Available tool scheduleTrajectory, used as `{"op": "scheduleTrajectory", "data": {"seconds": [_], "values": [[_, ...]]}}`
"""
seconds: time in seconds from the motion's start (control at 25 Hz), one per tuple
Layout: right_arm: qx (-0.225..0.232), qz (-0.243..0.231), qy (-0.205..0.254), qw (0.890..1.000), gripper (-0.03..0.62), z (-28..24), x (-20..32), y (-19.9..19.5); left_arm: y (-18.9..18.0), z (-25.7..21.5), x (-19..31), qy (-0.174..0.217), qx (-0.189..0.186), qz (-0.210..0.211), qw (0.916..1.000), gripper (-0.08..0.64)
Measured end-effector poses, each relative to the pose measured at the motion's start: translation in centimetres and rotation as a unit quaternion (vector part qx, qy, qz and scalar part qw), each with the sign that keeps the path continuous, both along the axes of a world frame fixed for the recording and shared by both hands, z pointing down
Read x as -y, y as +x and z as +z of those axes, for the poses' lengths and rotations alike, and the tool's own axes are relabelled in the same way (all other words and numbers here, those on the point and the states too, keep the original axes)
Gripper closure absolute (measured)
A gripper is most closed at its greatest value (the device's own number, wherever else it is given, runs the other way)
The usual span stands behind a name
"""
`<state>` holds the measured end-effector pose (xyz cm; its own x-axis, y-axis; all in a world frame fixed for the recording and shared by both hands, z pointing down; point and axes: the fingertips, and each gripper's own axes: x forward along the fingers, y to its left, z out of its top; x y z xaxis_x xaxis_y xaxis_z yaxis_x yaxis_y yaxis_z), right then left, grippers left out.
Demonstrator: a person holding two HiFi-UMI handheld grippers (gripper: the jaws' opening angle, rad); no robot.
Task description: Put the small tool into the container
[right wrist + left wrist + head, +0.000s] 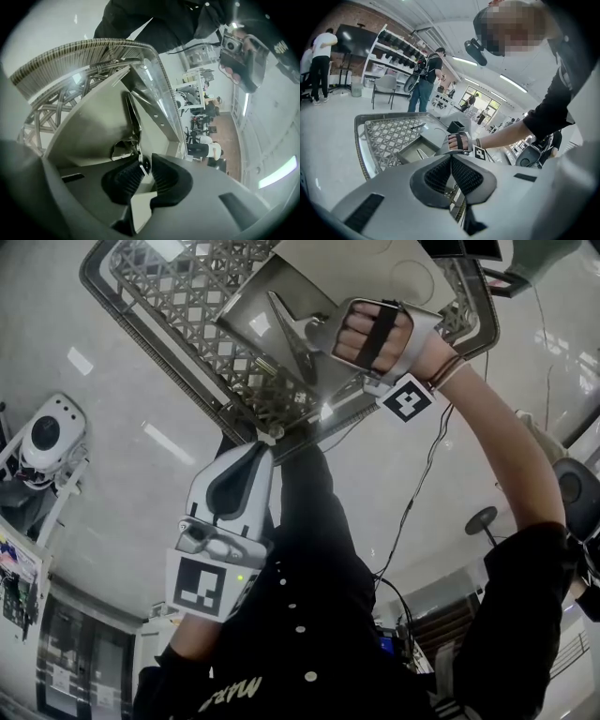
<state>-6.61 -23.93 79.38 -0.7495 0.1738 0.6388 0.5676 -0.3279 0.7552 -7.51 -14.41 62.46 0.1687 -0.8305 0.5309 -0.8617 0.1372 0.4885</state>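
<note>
A: Step?
B: Release: right gripper [146, 165] jaws slightly apart, small tool [132, 117] loose between them, lying inside the grey container [89, 126]; left gripper [451, 158] closed, empty
A: Next?
B: Probably widen, then withdraw clear

Small tool [288, 326] in container [246, 322], container on table [159, 289] (toward its right side)
</note>
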Motion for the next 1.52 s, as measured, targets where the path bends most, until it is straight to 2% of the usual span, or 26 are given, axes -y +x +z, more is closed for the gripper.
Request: {"op": "scheduleTrajectory", "data": {"seconds": [0.2,0.4,0.56,0.68,0.8,1.0,1.12,1.36,1.52], "values": [[-0.026,0.020,-0.005,0.999,0.506,0.2,0.2,0.4,-0.1,0.0,0.0,0.003,0.005,0.002,1.0000,0.528],[-0.043,0.033,-0.004,0.998,0.469,-0.3,0.6,1.5,-0.7,-1.1,0.5,0.025,0.026,0.012,0.9993,0.528],[-0.048,0.057,-0.020,0.997,0.463,-1.8,0.5,2.3,-1.1,-2.5,0.8,0.030,0.032,0.021,0.9988,0.528],[-0.040,0.092,-0.038,0.994,0.475,-3.7,0.3,2.3,-1.7,-4.0,1.2,0.041,0.041,0.022,0.9981,0.528],[-0.022,0.117,-0.057,0.991,0.559,-6.1,0.0,2.2,-2.1,-5.9,1.7,0.058,0.053,0.026,0.9966,0.528],[-0.006,0.153,-0.053,0.987,0.580,-9.4,0.2,1.9,-2.4,-9.5,2.2,0.086,0.072,0.038,0.9929,0.528],[0.018,0.194,-0.068,0.979,0.580,-12.4,0.2,1.3,-2.3,-11.2,2.4,0.099,0.079,0.046,0.9908,0.528],[0.077,0.274,-0.110,0.952,0.580,-20.4,0.0,-0.1,-2.2,-14.9,2.3,0.121,0.097,0.064,0.9858,0.528],[0.114,0.327,-0.147,0.927,0.580,-25.8,-0.1,-0.4,-3.1,-17.3,2.5,0.139,0.115,0.068,0.9813,0.528]]}}
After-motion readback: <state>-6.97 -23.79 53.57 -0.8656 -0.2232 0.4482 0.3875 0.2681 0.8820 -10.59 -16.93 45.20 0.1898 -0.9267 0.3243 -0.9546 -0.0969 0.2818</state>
